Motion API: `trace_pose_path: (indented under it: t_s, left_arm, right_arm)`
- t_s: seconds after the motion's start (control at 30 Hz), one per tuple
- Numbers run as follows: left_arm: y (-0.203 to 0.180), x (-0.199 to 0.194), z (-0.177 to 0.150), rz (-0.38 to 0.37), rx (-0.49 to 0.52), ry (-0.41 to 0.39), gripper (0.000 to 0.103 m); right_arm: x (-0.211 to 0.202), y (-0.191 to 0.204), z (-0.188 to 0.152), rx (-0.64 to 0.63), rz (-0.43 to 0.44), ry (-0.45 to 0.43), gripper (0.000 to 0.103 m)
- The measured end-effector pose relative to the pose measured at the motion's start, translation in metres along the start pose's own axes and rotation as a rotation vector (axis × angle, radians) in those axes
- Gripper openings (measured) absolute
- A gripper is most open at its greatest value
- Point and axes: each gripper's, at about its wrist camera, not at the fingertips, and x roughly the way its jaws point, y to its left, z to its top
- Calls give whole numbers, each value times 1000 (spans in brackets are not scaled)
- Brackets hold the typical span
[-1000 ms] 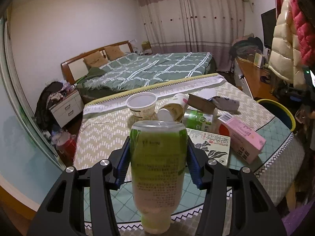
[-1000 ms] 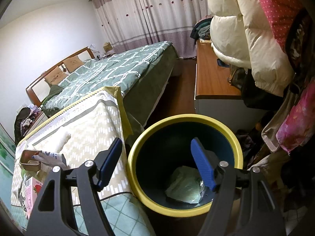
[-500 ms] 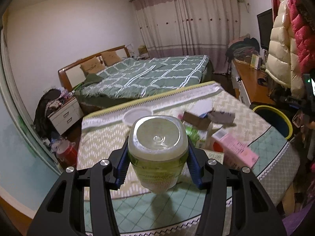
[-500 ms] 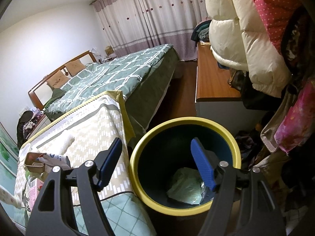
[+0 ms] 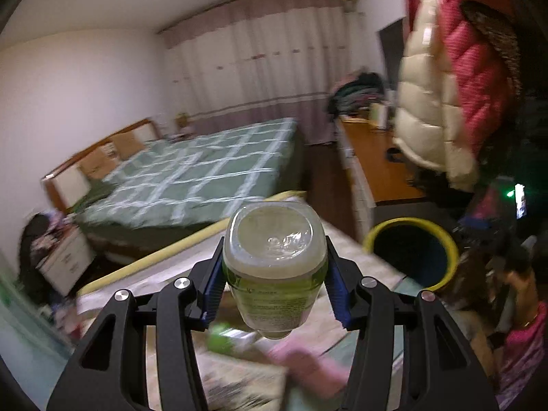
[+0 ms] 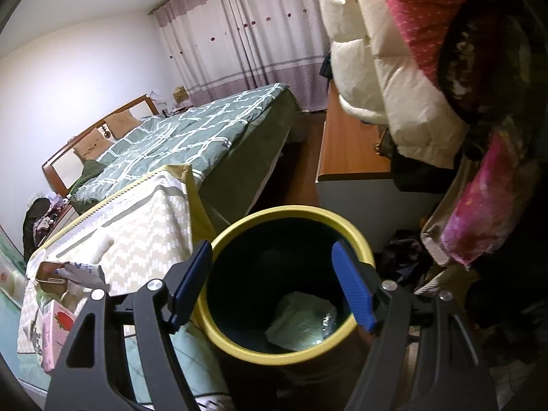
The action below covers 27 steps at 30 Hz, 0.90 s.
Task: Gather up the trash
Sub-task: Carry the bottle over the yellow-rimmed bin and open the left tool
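My left gripper (image 5: 274, 286) is shut on a green plastic bottle (image 5: 274, 267), whose clear base faces the camera and whose neck points down. It hangs above the table, with the yellow-rimmed bin (image 5: 411, 251) to its right. A pink carton (image 5: 308, 366) and a green can (image 5: 222, 337) lie blurred on the table below it. In the right wrist view my right gripper (image 6: 270, 294) stands open over the bin (image 6: 284, 351), nothing between its fingers. A crumpled pale wrapper (image 6: 301, 322) lies at the bin's bottom. The pink carton (image 6: 54, 328) and a brown box (image 6: 51, 274) rest on the table at left.
The table (image 6: 144, 212) with a zigzag-patterned cloth stands beside the bin. A green bed (image 6: 191, 137) lies beyond it, and a wooden desk (image 6: 346, 144) runs along the right. Puffy coats (image 6: 394, 68) hang overhead on the right. Clothes clutter the floor (image 6: 404, 257) by the bin.
My left gripper has risen and swung right with the bottle, which tipped until its base faces the camera; the bin has come into its view. The right gripper drifted slightly over the bin.
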Motion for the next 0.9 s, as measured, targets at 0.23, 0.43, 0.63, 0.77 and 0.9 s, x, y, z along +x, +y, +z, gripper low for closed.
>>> trace_pose_path:
  t_s: [0.23,0.43,0.63,0.77,0.9]
  left_arm:
    - [-92,72,39,-205,27,31,52]
    - [-158,139,44,-279,37,107,52]
    - [-201,192,30,-290,55,196,52]
    - [-206,203,22,-273,38,218,76]
    - [-184,170,26,-273,6,161,88]
  right_arm:
    - [-13,-26,-2,18,-42,-16,69]
    - [-13,-48,-6,38,-46,-4,69]
    - [-11,-66,-12,69,-58,5,69]
    - [-9,-72,-15,81,-65,14,69]
    - [-10,-66,-17,72,-53,22,69]
